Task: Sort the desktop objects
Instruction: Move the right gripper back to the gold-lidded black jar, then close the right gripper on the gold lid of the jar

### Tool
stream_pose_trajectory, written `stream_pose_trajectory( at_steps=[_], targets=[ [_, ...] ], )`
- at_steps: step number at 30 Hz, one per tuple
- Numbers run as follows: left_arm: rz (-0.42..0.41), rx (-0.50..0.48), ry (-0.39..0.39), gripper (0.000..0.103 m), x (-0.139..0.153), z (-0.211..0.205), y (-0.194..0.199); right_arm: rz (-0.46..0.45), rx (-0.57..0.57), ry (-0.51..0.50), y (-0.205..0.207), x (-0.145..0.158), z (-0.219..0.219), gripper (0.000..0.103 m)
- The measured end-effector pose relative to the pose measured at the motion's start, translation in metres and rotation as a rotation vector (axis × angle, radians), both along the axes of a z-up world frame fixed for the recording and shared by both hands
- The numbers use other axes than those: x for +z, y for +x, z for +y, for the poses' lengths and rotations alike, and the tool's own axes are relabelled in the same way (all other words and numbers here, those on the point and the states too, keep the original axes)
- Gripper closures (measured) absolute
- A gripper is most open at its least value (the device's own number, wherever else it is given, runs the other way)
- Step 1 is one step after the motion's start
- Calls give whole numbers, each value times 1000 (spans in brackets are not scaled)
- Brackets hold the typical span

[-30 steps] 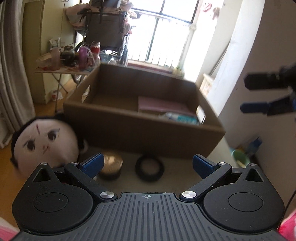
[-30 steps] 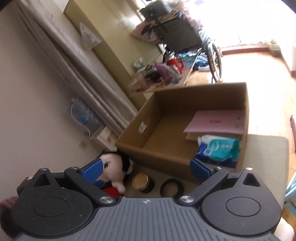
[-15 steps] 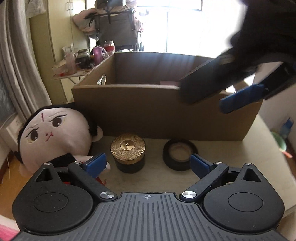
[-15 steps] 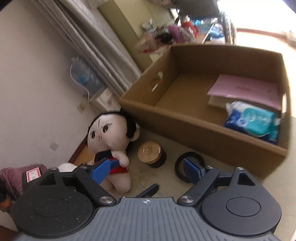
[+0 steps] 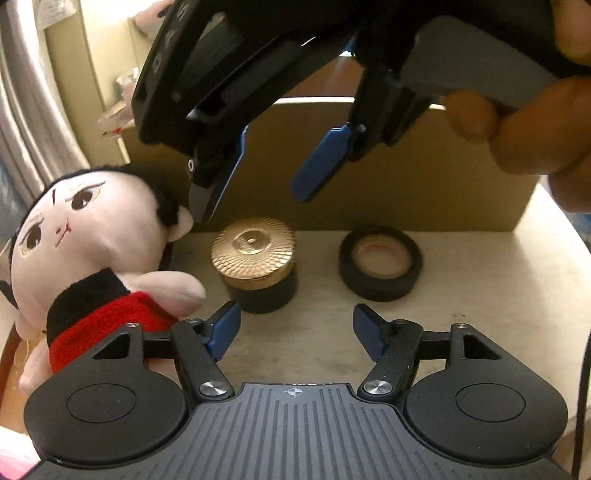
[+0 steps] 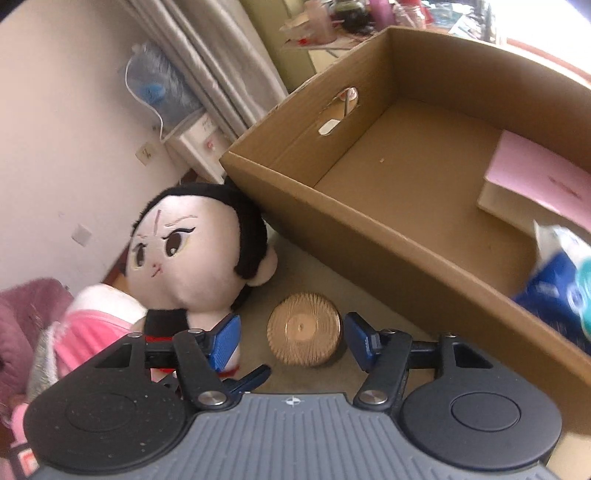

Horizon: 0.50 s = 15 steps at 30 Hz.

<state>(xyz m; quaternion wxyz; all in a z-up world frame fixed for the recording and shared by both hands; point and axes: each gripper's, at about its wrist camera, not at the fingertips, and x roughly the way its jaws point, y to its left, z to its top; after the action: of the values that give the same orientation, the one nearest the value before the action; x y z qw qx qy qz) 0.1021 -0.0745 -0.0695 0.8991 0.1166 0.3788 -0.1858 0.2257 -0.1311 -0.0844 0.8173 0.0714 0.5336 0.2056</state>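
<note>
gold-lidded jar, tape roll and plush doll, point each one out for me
gold-lidded jar (image 5: 253, 245): left wrist view, on the gold lid's top.
tape roll (image 5: 381, 286): left wrist view, on its black outer wall.
plush doll (image 6: 177, 258): right wrist view, on its face.

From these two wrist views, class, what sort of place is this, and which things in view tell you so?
Probably a lived-in room at home, not a lab. Long curtains hang by the wall, a plush doll sits beside a cardboard box, and a cluttered side table stands behind.
</note>
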Motion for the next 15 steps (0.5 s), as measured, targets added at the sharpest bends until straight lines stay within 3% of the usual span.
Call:
stream_pose_trajectory(
  at_steps=[9,15],
  targets=[
    [-10,13,17,31,-1,-1,11,1,67,-63,14,-15,19,44],
    [-8,-9,1,31,5,2,3,17,104,-40,5,-11,19,48]
  ],
)
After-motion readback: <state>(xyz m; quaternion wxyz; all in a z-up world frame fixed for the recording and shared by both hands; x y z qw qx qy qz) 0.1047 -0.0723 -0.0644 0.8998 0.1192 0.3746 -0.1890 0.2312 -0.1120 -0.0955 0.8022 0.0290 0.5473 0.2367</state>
